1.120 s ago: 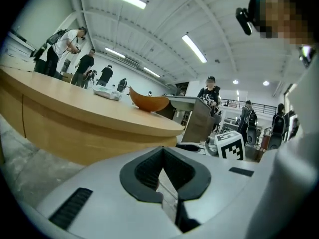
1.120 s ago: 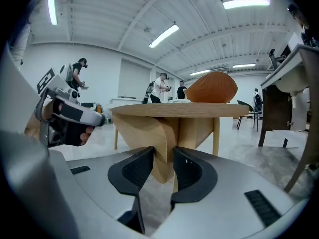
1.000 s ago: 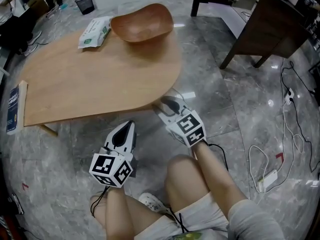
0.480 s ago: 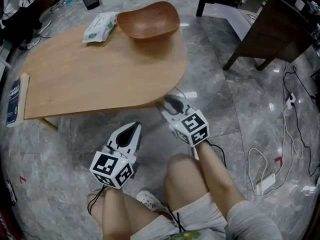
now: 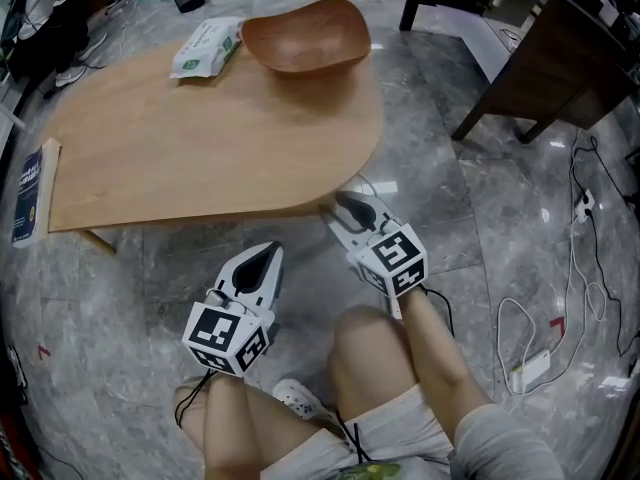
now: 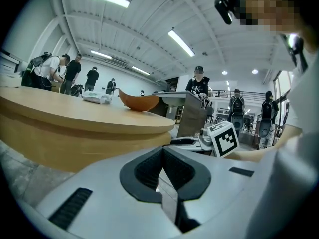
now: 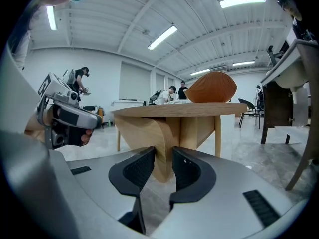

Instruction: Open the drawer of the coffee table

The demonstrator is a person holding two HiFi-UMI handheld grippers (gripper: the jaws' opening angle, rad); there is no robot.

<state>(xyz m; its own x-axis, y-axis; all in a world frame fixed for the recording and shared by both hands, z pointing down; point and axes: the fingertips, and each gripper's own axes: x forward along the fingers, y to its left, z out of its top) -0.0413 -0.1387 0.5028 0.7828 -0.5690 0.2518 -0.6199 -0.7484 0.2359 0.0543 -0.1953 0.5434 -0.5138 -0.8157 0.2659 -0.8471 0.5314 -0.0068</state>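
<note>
Jaws of the right gripper (image 5: 338,205) stood apart and had just been closing, with a curved wooden panel (image 7: 164,133) under the tabletop of the coffee table (image 5: 200,158) between them. Whether the pads pressed on the wood could not be told, nor whether this panel was the drawer's front. The table's near edge lay directly ahead of this gripper, just above its tips. Left of it and slightly further back from the table, the left gripper (image 5: 262,251) hung over the grey marble floor (image 5: 480,218) with its jaws pressed together on nothing. Far ahead of both grippers, a wooden bowl (image 5: 305,36) and a pack of wipes (image 5: 207,48) sat on the tabletop's far side.
</note>
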